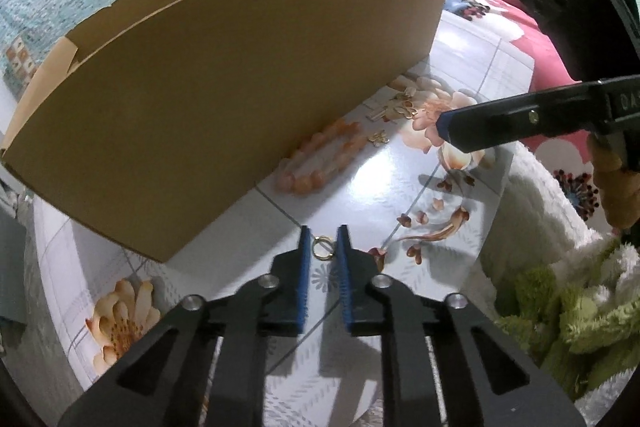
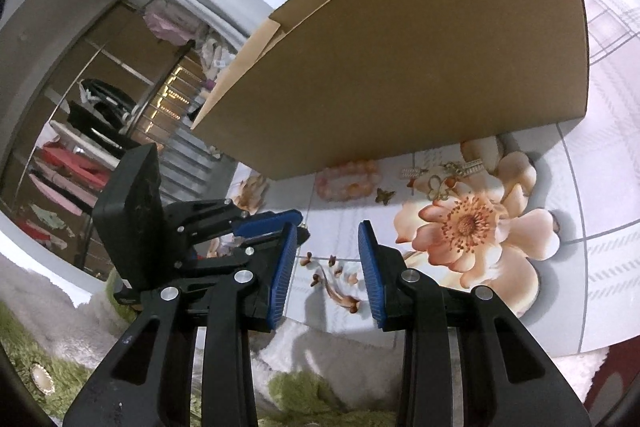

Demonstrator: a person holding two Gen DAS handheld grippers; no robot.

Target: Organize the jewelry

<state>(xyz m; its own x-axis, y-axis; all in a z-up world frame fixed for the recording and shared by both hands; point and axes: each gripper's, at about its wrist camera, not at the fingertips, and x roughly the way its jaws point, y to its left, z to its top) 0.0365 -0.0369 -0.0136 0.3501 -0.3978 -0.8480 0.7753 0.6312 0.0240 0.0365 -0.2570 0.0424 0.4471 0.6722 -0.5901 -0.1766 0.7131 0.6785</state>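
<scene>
Floral tabletop [image 1: 400, 187]: gold ring [image 1: 322, 247] between left tongs [image 1: 323, 247].

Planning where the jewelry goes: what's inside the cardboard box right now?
Cannot tell. Both wrist views show only the cardboard box from outside; its near wall hides the interior. The bead bracelet and gold pieces lie on the tabletop against its base.

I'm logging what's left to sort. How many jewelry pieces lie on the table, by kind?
Gold ring: 1, between the left jaws
Pink bead bracelet: 1
Butterfly charm: 1
Tangled gold pieces: 1 cluster, count unclear
Total: 4 at least
</scene>
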